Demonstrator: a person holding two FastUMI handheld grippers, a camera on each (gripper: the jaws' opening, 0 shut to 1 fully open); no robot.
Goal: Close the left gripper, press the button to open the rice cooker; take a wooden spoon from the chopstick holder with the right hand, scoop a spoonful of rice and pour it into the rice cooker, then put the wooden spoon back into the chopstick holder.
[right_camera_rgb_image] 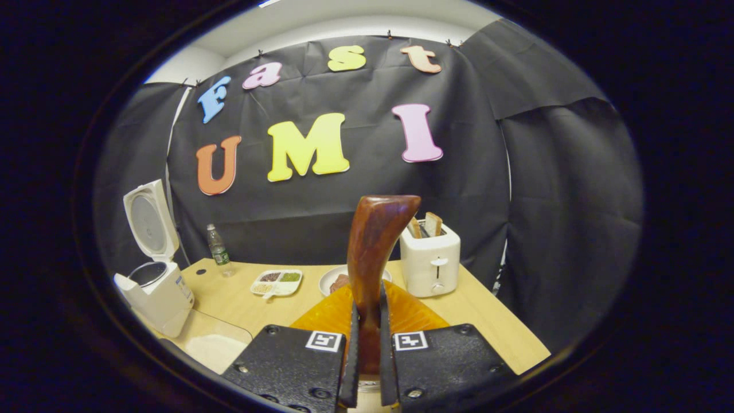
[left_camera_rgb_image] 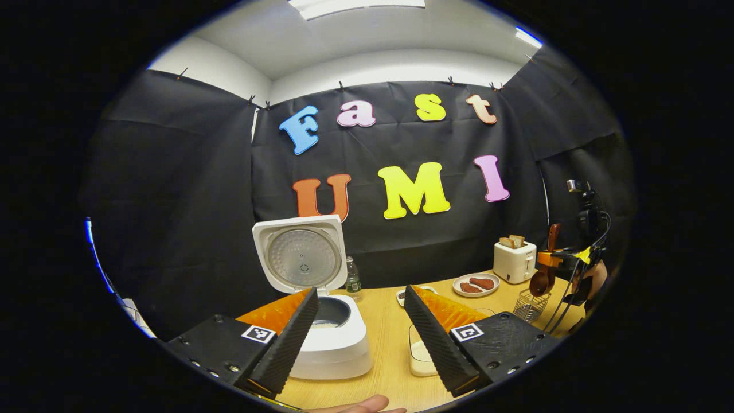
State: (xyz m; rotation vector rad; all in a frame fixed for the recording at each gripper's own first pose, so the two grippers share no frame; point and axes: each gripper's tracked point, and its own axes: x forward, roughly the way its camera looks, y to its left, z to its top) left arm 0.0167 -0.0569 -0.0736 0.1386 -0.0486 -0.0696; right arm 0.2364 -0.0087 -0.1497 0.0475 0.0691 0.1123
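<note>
On the wooden table (left_camera_rgb_image: 390,321), far left in the right gripper view and just ahead in the left gripper view: one white rice cooker (left_camera_rgb_image: 335,344), lid (left_camera_rgb_image: 301,255) raised upright, dark inner pot exposed with something pale at its bottom. Behind it, against the cloth wall: one small plastic bottle (left_camera_rgb_image: 352,279). Left gripper (left_camera_rgb_image: 360,338): fingers spread wide apart, holding nothing, framing the cooker on one side and a pale rectangular container of rice (left_camera_rgb_image: 421,358) on the other; part of a hand (left_camera_rgb_image: 361,406) shows at the bottom edge. Right gripper (right_camera_rgb_image: 367,367): both fingers pressed onto the handle of the wooden spoon (right_camera_rgb_image: 374,258), handle standing upright between them and curving at the top. Seen from the left gripper view, the right gripper holds the spoon with its bowl hanging down directly over the wire chopstick holder (left_camera_rgb_image: 528,306), bowl at about the level of the holder's rim; whether it touches the wire cannot be told. Further stock on the table: one white toaster (right_camera_rgb_image: 430,264) with two bread slices standing in its slots, back right; one round plate (left_camera_rgb_image: 476,284) carrying two brownish pieces, just beside the toaster; one white divided dish (right_camera_rgb_image: 276,282) with compartments of green, dark and pale contents, between the bottle and the plate.
</note>
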